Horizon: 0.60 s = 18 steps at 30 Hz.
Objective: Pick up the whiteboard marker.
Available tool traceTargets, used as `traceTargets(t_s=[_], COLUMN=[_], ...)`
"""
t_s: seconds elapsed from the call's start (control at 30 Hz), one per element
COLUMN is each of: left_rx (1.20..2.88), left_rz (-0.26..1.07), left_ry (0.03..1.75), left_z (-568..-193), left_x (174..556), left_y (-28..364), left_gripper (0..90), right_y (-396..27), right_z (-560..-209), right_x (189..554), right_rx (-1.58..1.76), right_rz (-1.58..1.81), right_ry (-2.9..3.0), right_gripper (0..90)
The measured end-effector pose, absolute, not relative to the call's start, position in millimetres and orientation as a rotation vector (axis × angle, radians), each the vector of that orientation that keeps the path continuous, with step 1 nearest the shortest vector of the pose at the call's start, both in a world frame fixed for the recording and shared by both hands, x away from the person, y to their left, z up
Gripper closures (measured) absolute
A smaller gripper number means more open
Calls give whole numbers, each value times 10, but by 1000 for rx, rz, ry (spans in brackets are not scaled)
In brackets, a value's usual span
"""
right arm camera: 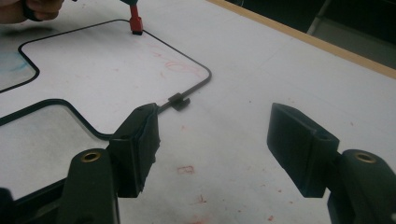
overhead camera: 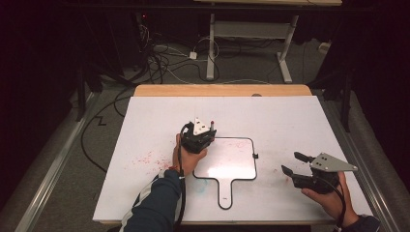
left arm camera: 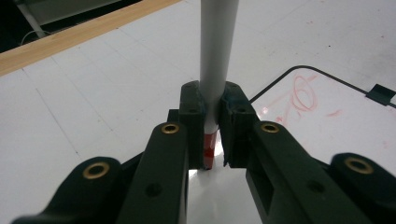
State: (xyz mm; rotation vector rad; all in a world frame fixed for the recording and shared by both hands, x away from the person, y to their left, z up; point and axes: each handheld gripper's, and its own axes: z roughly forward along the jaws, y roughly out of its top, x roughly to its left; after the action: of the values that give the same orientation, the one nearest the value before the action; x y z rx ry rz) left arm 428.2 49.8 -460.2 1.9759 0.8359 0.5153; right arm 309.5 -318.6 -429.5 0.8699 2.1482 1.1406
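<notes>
Closest in, the left hand-held gripper was clamped tight on a red-tipped marker, tip down at the far left corner of the small whiteboard. A few faint red scribbles were already on the board, so I'd guess the drawing was barely started. The right hand-held gripper sat off to the side, jaws apart and empty. Nothing on the counter blocked the board.

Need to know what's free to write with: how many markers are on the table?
1: a marker held in the left gripper, over the small whiteboard's top-left corner. More may be hidden.
</notes>
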Motion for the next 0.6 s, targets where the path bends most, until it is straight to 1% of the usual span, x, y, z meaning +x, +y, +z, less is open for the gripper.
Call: traceTargets(t_s=[0.07,0.17,0.27,0.33,0.4,0.5,0.53,0.6], left_rx=[1962,1954,1993,2014,2007,1976,1968,1945], left_rz=[472,426,440,462,459,504,523,548], left_ry=[844,814,756,748,772,839,832,911], left_z=[-4606,-4612,-4594,-4578,-4580,-4603,-4607,-4620], left_x=[4278,4237,4180,4167,4176,4200,4225,4247], left_y=[460,295,124,102,181,395,451,590], left_gripper=[787,786,786,787,786,786,787,786], right_y=[-3180,-3178,-3178,-3178,-3177,-3198,-3203,-3209], right_z=[-4300,-4304,-4304,-4305,-4307,-4301,-4299,-4292], right_x=[3101,3105,3108,3105,3103,3101,3100,3095], right_rx=[865,864,865,865,864,873,873,874], right_rz=[1143,1141,1142,1141,1141,1139,1139,1137], right_ry=[2154,2156,2158,2160,2160,2151,2149,2147], right_gripper=[355,355,355,355,355,355,356,356])
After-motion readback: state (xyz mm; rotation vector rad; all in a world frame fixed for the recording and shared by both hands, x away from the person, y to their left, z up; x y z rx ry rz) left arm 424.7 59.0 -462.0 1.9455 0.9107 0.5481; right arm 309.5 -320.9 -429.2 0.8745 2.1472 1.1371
